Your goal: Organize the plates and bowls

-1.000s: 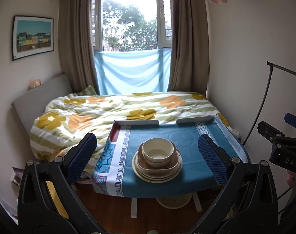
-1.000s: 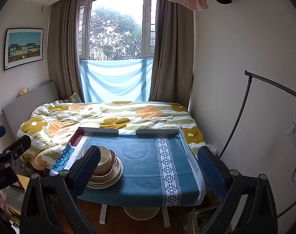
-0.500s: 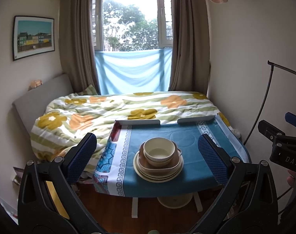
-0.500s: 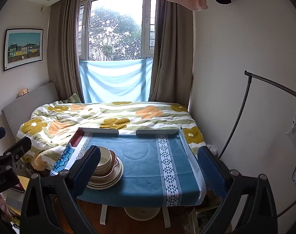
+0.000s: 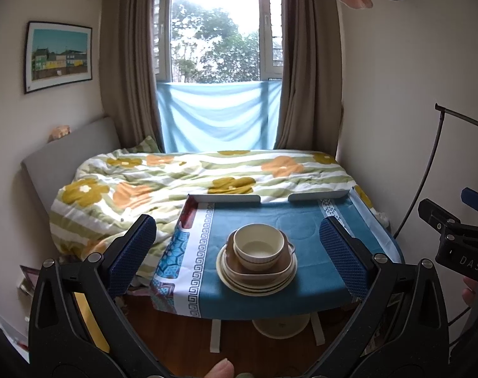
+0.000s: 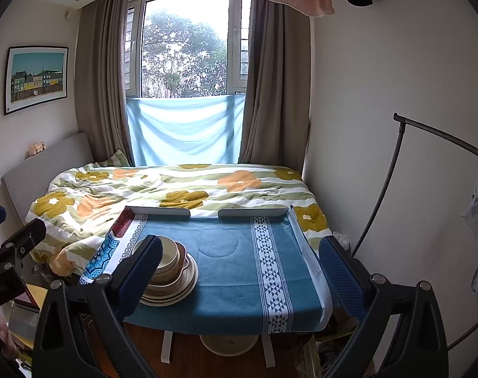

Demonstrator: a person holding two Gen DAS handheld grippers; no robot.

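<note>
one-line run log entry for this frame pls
left gripper: open, empty | right gripper: open, empty | cream bowl atop stacked cream plates on blue-cloth table | untouched

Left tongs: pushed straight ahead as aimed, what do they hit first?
Probably the cream bowl on top of the dish stack, centred between the open left tongs. Depth is unclear.

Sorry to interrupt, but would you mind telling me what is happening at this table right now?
A person holds two grippers, both open and short of the table. Neither the left gripper nor the right gripper touches the stack of plates and bowls. Nothing has been sorted yet; a cream bowl sits on top.
</note>
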